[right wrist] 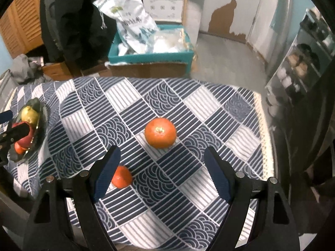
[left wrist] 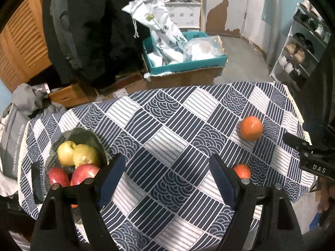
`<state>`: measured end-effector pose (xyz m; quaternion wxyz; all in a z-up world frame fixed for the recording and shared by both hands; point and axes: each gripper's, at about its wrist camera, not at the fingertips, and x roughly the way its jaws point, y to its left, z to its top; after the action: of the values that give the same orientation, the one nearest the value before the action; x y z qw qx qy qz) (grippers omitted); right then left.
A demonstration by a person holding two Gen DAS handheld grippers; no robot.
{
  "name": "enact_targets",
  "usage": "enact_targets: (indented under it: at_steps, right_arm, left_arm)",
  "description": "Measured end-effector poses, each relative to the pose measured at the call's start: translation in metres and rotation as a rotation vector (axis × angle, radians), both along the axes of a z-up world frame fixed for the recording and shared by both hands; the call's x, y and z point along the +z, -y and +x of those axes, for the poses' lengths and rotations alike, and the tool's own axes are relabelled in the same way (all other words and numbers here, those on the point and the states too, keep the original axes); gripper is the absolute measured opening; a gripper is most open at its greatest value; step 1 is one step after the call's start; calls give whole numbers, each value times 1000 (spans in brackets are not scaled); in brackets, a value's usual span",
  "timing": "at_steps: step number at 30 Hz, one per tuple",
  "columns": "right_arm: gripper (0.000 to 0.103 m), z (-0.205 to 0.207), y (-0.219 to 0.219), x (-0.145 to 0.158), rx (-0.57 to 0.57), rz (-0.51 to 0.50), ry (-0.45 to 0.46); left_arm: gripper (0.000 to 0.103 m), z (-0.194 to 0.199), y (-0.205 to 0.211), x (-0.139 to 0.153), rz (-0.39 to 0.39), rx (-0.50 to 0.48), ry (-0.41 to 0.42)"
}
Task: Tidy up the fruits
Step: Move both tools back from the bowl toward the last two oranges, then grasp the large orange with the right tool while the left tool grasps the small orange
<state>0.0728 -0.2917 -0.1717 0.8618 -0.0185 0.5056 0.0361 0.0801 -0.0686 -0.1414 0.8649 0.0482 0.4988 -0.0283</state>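
Observation:
A dark glass bowl (left wrist: 83,135) on the left of the patterned tablecloth (left wrist: 167,129) holds two yellow-green apples (left wrist: 77,153) and two red apples (left wrist: 83,173). A large orange (left wrist: 250,128) lies on the cloth at the right, and a smaller orange (left wrist: 242,171) peeks from behind my left gripper's right finger. My left gripper (left wrist: 167,167) is open over bare cloth, empty. In the right wrist view the large orange (right wrist: 160,132) lies just beyond my open, empty right gripper (right wrist: 162,161). The small orange (right wrist: 121,176) sits beside its left finger. The bowl (right wrist: 40,123) is at far left.
Beyond the table's far edge stands a teal box (left wrist: 184,62) stuffed with white bags, on cardboard boxes. A shoe rack (left wrist: 301,48) lines the right wall. Grey bags and clothes (left wrist: 23,113) lie left of the table. The right gripper's black body (left wrist: 309,156) shows at the right.

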Motion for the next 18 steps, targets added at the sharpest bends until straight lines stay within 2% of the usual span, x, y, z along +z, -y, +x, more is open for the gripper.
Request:
enact_targets:
  at_steps: [7, 13, 18]
  right_arm:
    - [82, 32, 2, -32, 2, 22, -55]
    - [82, 54, 1, -58, 3, 18, -103]
    - [82, 71, 3, -81, -15, 43, -148]
  left_arm:
    - [83, 24, 15, -28, 45, -12, -28]
    - [83, 45, 22, -51, 52, -6, -65]
    - [83, 58, 23, -65, 27, 16, -93]
